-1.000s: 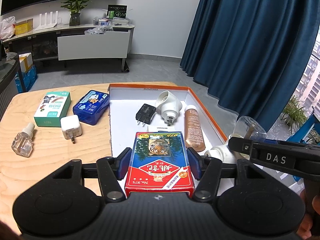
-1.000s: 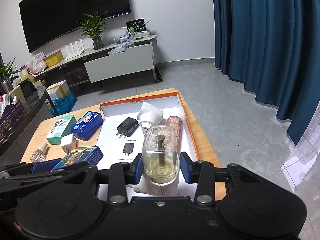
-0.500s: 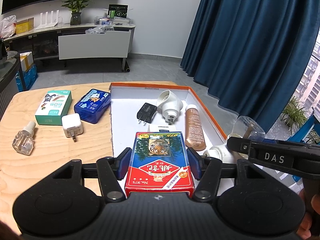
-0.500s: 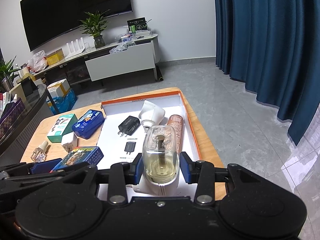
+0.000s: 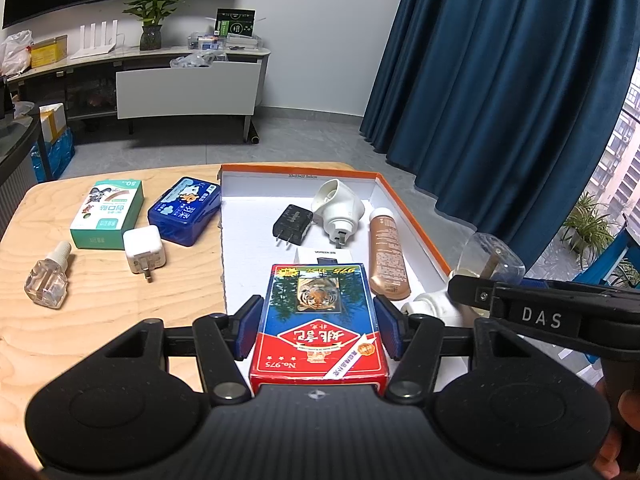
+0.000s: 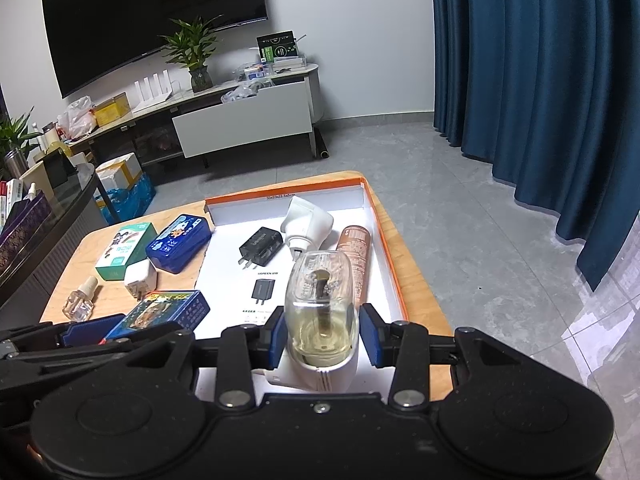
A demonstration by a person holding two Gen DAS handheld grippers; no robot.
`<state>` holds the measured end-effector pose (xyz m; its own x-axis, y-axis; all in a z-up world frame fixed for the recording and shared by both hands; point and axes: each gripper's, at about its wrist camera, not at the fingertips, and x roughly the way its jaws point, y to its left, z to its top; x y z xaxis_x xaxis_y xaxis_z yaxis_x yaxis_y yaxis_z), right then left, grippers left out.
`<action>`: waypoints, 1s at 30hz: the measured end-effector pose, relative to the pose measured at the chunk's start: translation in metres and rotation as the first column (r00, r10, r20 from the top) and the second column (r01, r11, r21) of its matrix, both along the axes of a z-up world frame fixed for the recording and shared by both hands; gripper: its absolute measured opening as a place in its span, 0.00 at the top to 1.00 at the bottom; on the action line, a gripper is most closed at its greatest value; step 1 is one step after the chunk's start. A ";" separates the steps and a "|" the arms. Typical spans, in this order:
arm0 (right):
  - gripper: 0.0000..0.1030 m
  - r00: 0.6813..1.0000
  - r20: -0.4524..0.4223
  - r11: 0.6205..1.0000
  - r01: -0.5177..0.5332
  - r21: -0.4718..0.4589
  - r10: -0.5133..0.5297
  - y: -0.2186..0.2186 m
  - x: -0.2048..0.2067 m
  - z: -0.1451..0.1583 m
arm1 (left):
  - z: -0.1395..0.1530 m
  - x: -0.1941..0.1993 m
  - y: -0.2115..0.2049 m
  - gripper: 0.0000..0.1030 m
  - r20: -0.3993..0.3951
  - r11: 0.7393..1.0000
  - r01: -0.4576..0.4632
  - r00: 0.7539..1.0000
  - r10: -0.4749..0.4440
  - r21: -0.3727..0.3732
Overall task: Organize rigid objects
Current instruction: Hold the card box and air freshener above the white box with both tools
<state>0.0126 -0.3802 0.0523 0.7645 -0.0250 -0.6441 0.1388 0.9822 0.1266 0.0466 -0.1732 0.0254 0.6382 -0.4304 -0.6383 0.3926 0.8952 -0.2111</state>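
the left gripper (image 5: 318,332) is clamped on one card box (image 5: 319,320), its blue pads against the box's long sides, above the near end of the tray (image 5: 404,216). the right gripper (image 6: 323,338) is closed around one mosquito repellent unit (image 6: 320,320) with a clear bottle on a white base, at the tray's near right.

in the white, orange-rimmed tray lie one tan bottle (image 5: 387,258), one black charger (image 5: 292,225), one white plug-in heater (image 5: 340,210) and one small charger box (image 5: 323,256).

left of it, on the wooden table (image 5: 100,312): one clear refill bottle (image 5: 46,280), one white charger (image 5: 143,250), one blue case (image 5: 184,210), one green box (image 5: 108,214).

the near-left tabletop is bare. beyond the far edge are grey floor, a tv cabinet (image 5: 184,88) and blue curtains (image 5: 500,92) on the right.
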 end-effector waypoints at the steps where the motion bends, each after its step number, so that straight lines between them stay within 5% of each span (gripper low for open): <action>1: 0.54 1.000 -0.001 1.000 0.000 -0.001 0.000 0.000 0.000 0.000 | 0.000 0.000 0.000 0.42 0.000 1.000 0.001 1.000 -0.001 0.001; 30: 0.54 1.000 -0.011 1.000 -0.004 -0.005 0.004 0.004 0.000 -0.003 | -0.001 -0.002 0.000 0.42 -0.004 1.000 -0.003 1.000 0.003 0.001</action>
